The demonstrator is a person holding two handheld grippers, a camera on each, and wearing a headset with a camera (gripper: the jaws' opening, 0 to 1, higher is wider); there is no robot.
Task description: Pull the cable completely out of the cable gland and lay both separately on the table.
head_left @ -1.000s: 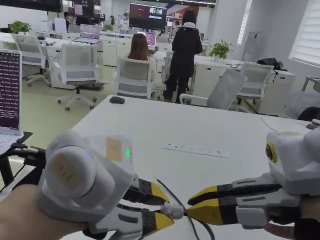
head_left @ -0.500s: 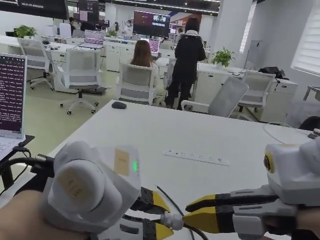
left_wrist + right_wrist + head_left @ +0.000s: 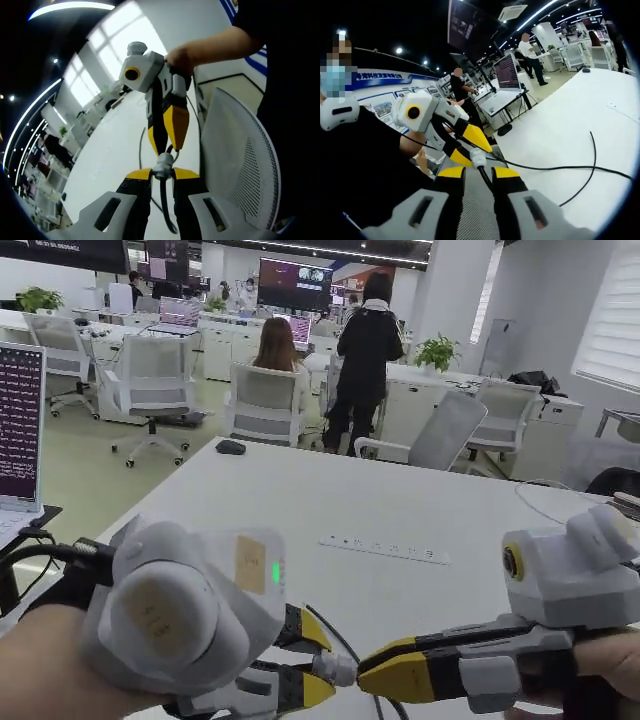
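In the head view, the left gripper (image 3: 312,662) is nearest to the person. It has a white housing and black jaws with yellow tips, and it points to the right. The right gripper (image 3: 366,668) is of the same kind and points to the left, so the two sets of tips almost meet.

Between them is the small pale grey cable gland (image 3: 336,668), held in the air over the near part of the white rectangular table (image 3: 450,510). In the left gripper view, the two yellow tips press on the gland from both sides, so this gripper is closed on it.

The thin black cable (image 3: 590,150) is not yet out of the gland. In the right gripper view, one part of it goes from the gland down between that gripper's own jaws. These stand narrow and appear to clamp it just beside the gland. Another part runs in a loose curve over the table top.

Farther on the table lie a long white power strip (image 3: 385,548) and, near the far edge, a black computer mouse (image 3: 230,447). At the left stands a laptop with a lit screen (image 3: 20,420). Behind the table are white office chairs (image 3: 262,400), a seated person (image 3: 280,345) and a standing person in dark clothes (image 3: 368,350).
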